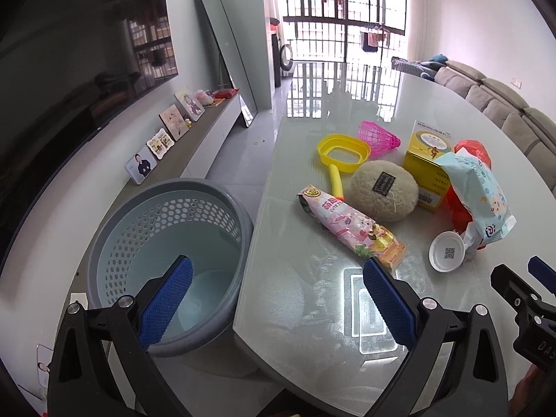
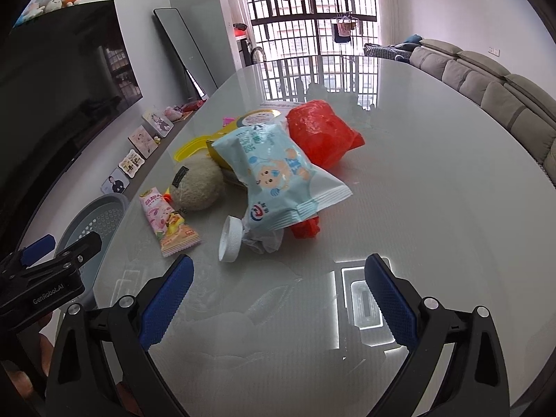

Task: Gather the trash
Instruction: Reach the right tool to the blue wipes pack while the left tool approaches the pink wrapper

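Observation:
A grey perforated bin (image 1: 166, 243) stands on the floor at the table's left edge; it also shows in the right wrist view (image 2: 100, 219). On the glossy table (image 2: 434, 191) lie a pink snack wrapper (image 1: 351, 229) (image 2: 168, 224), a light blue wipes pack (image 1: 477, 194) (image 2: 281, 180), a white lid (image 1: 446, 252) (image 2: 230, 239), a red plastic bag (image 2: 321, 132) (image 1: 472, 149) and a yellow box (image 1: 429, 160). My left gripper (image 1: 278, 304) is open and empty, over the table edge beside the bin. My right gripper (image 2: 278, 304) is open and empty, short of the lid.
A beige round sponge (image 1: 384, 193), a yellow scoop (image 1: 342, 153) and a pink net toy (image 1: 377, 137) lie behind the trash. A TV and a low cabinet with photos (image 1: 163, 139) line the left wall. A grey sofa (image 2: 493, 83) is at the right.

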### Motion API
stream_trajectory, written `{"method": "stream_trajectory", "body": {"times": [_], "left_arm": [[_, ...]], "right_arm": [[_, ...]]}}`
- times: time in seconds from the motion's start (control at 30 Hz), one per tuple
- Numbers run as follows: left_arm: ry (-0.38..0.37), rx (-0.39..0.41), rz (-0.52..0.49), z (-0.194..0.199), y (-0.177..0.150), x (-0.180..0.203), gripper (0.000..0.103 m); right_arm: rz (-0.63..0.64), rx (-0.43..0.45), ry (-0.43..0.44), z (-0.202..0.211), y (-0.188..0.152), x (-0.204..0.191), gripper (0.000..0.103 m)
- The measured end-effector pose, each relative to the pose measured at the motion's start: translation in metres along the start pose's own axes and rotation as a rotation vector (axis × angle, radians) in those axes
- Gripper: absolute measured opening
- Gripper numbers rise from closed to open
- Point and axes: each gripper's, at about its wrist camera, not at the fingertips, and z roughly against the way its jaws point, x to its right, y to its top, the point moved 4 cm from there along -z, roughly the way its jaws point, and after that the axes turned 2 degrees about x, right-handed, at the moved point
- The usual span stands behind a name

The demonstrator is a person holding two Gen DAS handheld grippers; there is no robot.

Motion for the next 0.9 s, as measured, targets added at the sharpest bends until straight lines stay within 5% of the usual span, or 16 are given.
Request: {"method": "stream_trajectory", "body": {"times": [0.27,0.9], "left_arm": [[-0.006,-0.026,-0.014,-0.018,0.007,0.016,0.097],[0.035,-0.085,0.041,-0.049,0.012,0.023,0.097]], "right_arm": [[-0.024,0.0,0.001,-0.014,0.013,0.02,0.094],[0.168,-0.031,0.047,-0.056,0.07,-0.002,0.094]]}}
